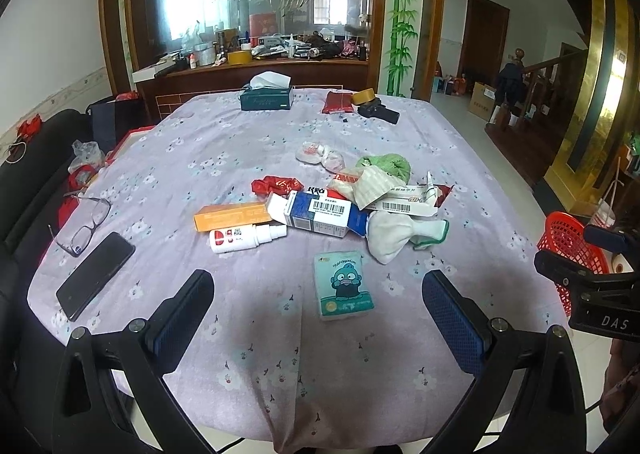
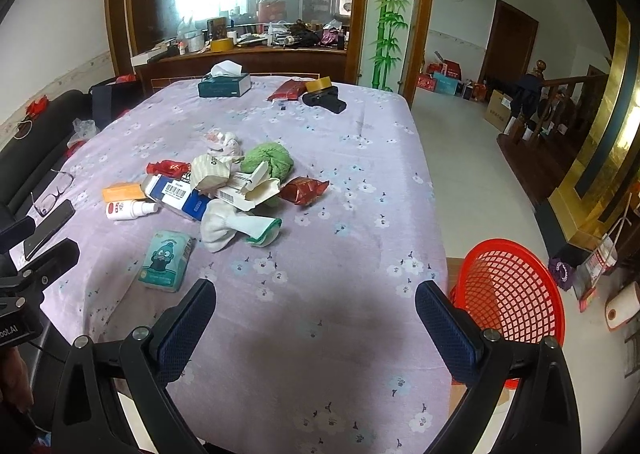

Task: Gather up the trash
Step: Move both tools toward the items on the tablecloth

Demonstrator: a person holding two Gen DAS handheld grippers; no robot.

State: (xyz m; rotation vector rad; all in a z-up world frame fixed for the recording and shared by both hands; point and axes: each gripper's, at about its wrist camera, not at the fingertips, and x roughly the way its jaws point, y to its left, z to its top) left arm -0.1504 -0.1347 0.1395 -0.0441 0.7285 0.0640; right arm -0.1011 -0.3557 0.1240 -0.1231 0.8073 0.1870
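Observation:
A pile of trash lies mid-table: a blue-and-white box (image 1: 320, 214), an orange box (image 1: 230, 216), a white spray bottle (image 1: 246, 237), a red wrapper (image 1: 276, 185), a white sock (image 1: 394, 232), a green cloth (image 1: 386, 166) and crumpled bags (image 1: 320, 156). A tissue pack with a cartoon face (image 1: 344, 286) lies nearest. My left gripper (image 1: 318, 314) is open and empty, above the table's near edge. My right gripper (image 2: 316, 318) is open and empty, right of the pile (image 2: 224, 186). A red mesh basket (image 2: 508, 302) stands on the floor beside the table, also in the left wrist view (image 1: 568, 246).
Glasses (image 1: 82, 224) and a black phone (image 1: 96, 274) lie at the table's left. A tissue box (image 1: 266, 96), a red pouch (image 1: 338, 102), a tape roll (image 1: 364, 96) and a black device (image 1: 378, 112) sit at the far end. A black sofa (image 1: 28, 182) is on the left.

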